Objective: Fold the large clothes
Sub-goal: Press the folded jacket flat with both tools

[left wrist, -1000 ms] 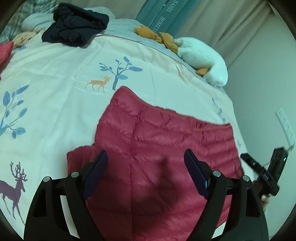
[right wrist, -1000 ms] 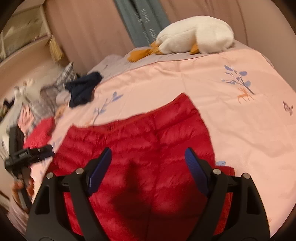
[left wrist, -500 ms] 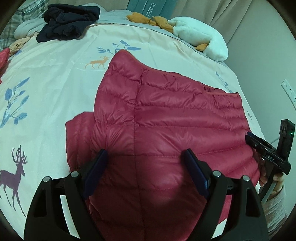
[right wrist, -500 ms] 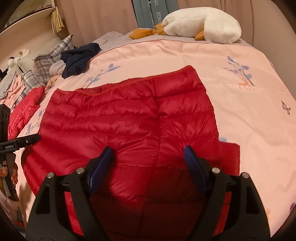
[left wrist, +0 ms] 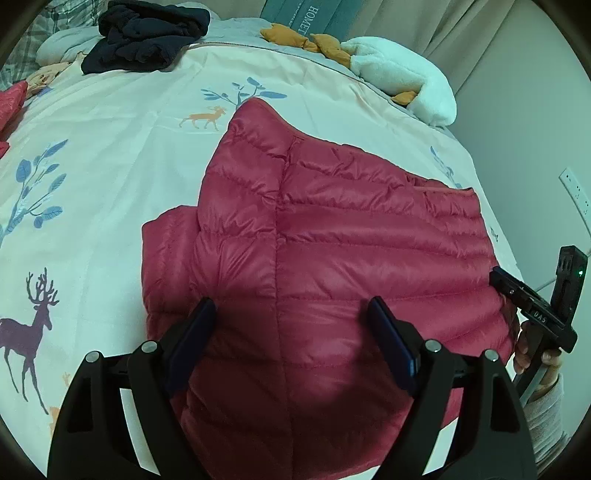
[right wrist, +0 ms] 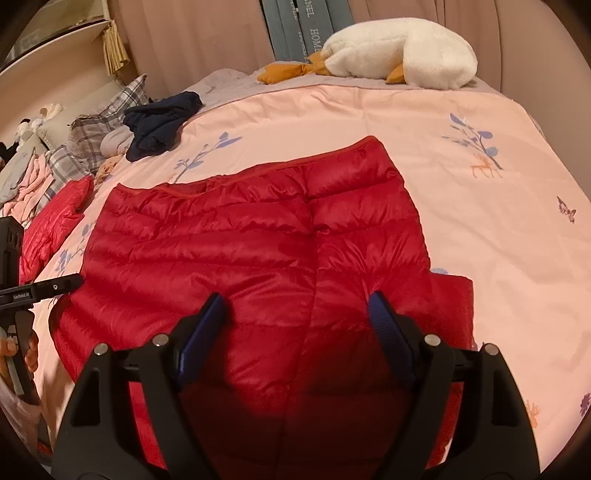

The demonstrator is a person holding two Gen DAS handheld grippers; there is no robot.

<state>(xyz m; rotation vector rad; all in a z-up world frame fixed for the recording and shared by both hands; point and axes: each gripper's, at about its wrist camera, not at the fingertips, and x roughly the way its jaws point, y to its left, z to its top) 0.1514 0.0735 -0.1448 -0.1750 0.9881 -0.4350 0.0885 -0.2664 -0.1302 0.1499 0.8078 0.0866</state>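
A red quilted down jacket [left wrist: 332, 236] lies flat on the pale printed bedspread [left wrist: 110, 155], a folded sleeve sticking out at its left side in the left wrist view. My left gripper [left wrist: 291, 314] hovers over the jacket's near part, jaws wide apart, nothing between the pads. The same jacket [right wrist: 258, 243] fills the right wrist view, where my right gripper [right wrist: 295, 306] stands open above its near part, holding nothing. Each view shows the other gripper at the jacket's far side edge: the right one [left wrist: 532, 310] and the left one [right wrist: 37, 290].
A dark blue garment [left wrist: 147, 33] and a white plush goose [right wrist: 399, 55] lie at the head of the bed. More clothes and another red quilted piece [right wrist: 55, 218] are heaped along one side. A wall with a socket [left wrist: 576, 192] borders the other side.
Both grippers have come lower and closer over the jacket, which now looms larger in both views. The jaws have stayed open and the jacket has not moved.
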